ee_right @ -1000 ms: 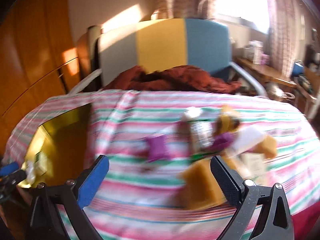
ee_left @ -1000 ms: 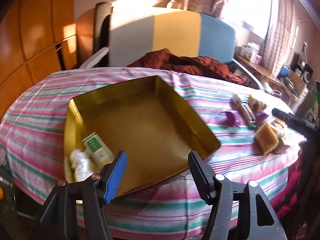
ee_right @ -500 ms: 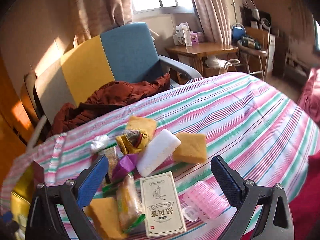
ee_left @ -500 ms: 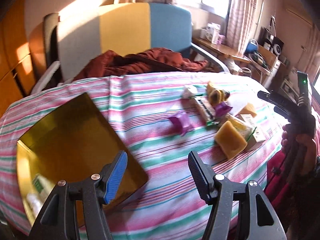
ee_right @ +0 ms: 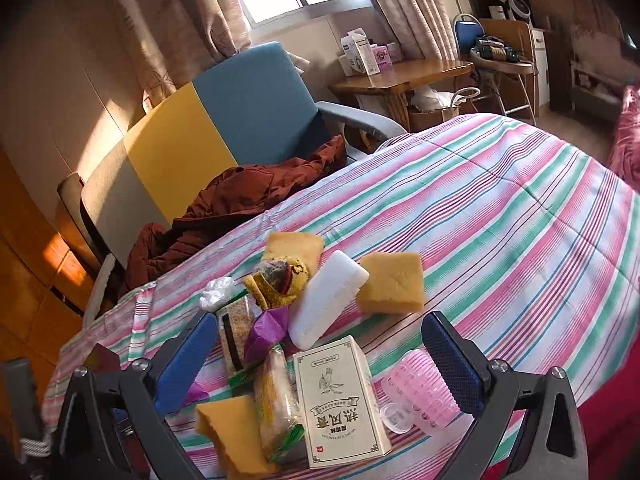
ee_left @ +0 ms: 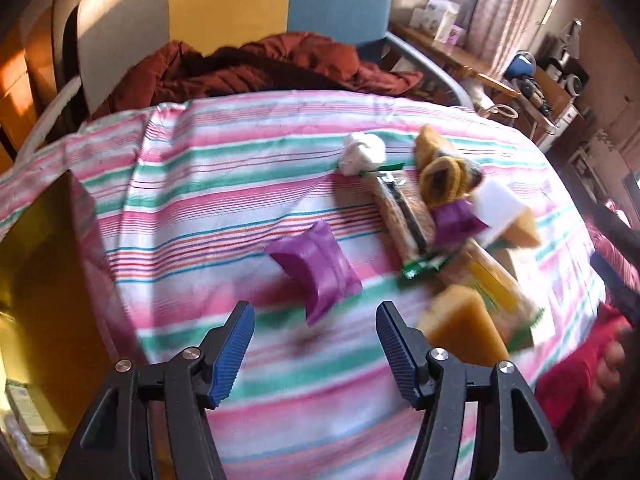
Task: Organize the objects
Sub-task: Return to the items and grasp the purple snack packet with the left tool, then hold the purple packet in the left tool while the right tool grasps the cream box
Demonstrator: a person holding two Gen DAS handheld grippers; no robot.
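Pink hair roller (ee_right: 418, 390) only in right wrist view, gold box (ee_left: 44, 280) only in left

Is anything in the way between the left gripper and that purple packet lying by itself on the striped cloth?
Nothing visible. The left gripper is open, with only bare striped cloth between it and the purple packet, which lies apart from the pile.
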